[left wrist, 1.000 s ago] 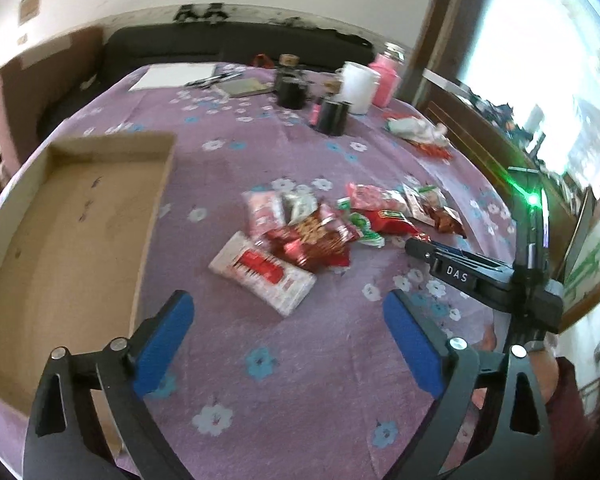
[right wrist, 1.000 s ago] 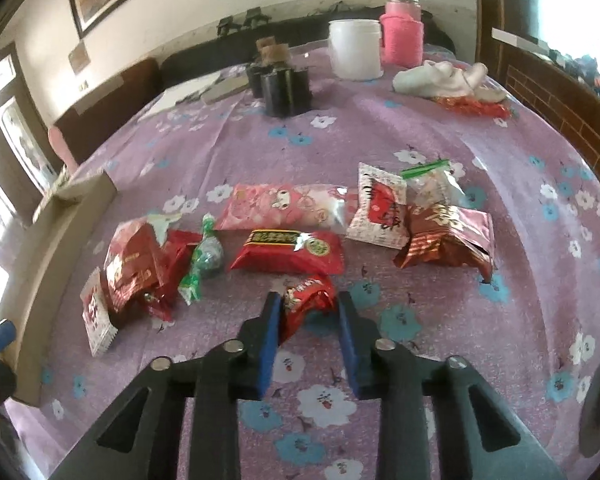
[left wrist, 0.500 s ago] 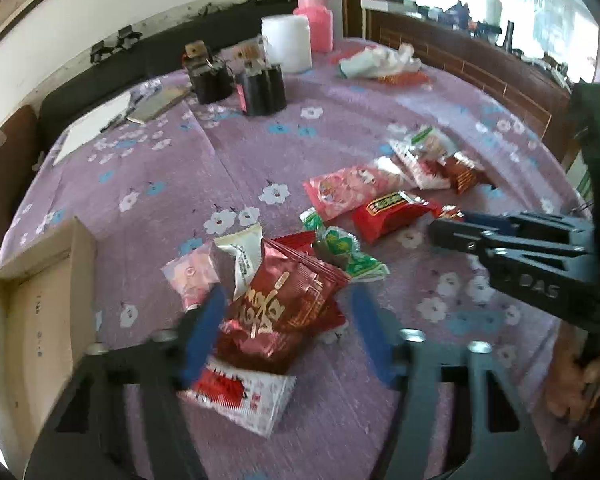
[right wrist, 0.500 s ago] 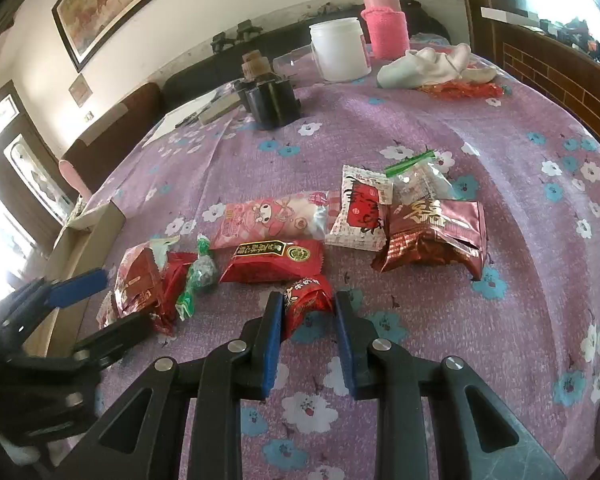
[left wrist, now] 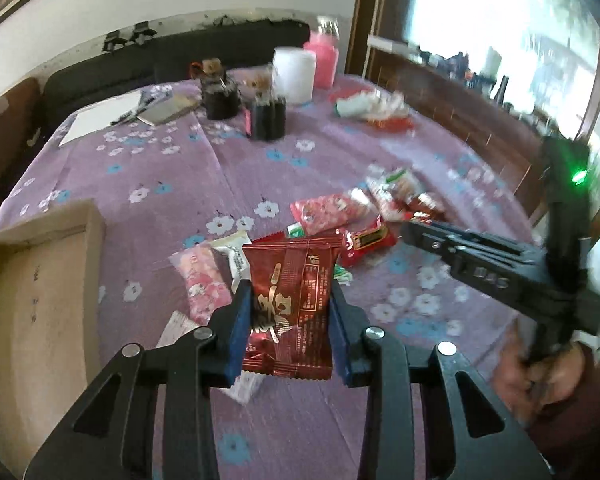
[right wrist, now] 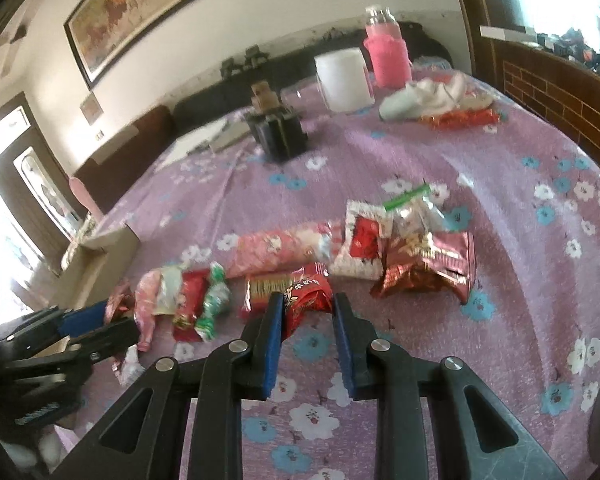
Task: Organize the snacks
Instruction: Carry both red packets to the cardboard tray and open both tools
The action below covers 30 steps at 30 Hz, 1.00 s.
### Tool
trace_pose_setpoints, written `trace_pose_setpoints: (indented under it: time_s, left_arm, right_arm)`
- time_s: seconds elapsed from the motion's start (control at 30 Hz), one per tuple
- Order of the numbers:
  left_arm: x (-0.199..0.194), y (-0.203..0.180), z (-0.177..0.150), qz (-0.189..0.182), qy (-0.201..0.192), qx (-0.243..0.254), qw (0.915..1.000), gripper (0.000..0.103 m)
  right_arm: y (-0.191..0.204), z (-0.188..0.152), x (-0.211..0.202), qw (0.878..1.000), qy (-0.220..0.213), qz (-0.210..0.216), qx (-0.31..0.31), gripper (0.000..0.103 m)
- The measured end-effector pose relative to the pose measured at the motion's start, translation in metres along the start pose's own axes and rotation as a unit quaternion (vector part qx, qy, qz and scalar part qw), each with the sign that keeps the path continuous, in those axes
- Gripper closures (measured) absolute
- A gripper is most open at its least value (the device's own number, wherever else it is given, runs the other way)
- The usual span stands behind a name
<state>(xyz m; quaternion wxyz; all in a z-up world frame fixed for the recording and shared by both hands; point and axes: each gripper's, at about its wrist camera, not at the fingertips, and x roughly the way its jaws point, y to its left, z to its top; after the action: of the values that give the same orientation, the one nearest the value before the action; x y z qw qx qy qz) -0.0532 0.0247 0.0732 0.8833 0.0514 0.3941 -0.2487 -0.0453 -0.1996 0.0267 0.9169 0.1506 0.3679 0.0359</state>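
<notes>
The left tool [left wrist: 290, 320] is clenched on a dark red foil snack packet [left wrist: 290, 304], held upright between its blue pads and lifted clear of the bench [left wrist: 172, 184]. The right tool [right wrist: 306, 328] grips a small bright red snack packet [right wrist: 304, 298], its pads pressed against both sides; whether that packet touches the cloth cannot be told.

Just beyond the left tool lie a pink printed packet [left wrist: 198, 280] and a white wrapper [left wrist: 234, 254], side by side. To the left sits an open cardboard box [left wrist: 40, 300], its rim close to these snacks.

Past the right tool, a flat red biscuit packet [right wrist: 266, 288] lies beside a long pink packet [right wrist: 284, 250], then a white-and-red sachet [right wrist: 362, 242] and a crumpled maroon foil bag [right wrist: 426, 266] touching it. A green-and-white candy [right wrist: 212, 304] lies to the left.

Farther back stand a black holder [right wrist: 278, 136], a white tub [right wrist: 344, 80] and a pink-sleeved bottle [right wrist: 388, 54], with a crumpled white cloth [right wrist: 428, 98] near them.
</notes>
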Motion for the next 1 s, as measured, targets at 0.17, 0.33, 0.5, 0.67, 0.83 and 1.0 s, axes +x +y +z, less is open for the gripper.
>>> trace_pose_setpoints:
  time_s: [0.17,0.33,0.5,0.67,0.83,1.0]
  left_arm:
    - [-0.040,0.024,-0.011,-0.025,-0.033,-0.056,0.9976,0.070]
    - [-0.072,0.059,-0.020,-0.033,-0.045,-0.102,0.9932,0.070]
    - [-0.098,0.109,-0.019,-0.025,-0.053,-0.149,0.9871,0.070]
    - [-0.092,0.164,-0.012,0.007,-0.041,-0.197,0.9796,0.070]
    - [-0.060,0.218,-0.004,0.015,-0.006,-0.256,0.9666,0.070]
    - [-0.029,0.256,-0.004,0.031,0.010,-0.294,0.9551,0.070]
  right_arm:
    - [0.004,0.001,-0.008,1.000,-0.017,0.013,-0.003,0.078]
    - [0.014,-0.001,-0.014,1.000,-0.022,0.010,-0.018,0.078]
    - [0.050,0.001,-0.028,0.997,0.005,0.059,-0.039,0.078]
    - [0.114,0.017,-0.028,0.991,0.024,0.100,-0.086,0.078]
    - [0.187,0.030,0.005,0.981,0.059,0.139,-0.126,0.078]
    - [0.245,0.038,0.058,0.970,0.102,0.160,-0.153,0.078]
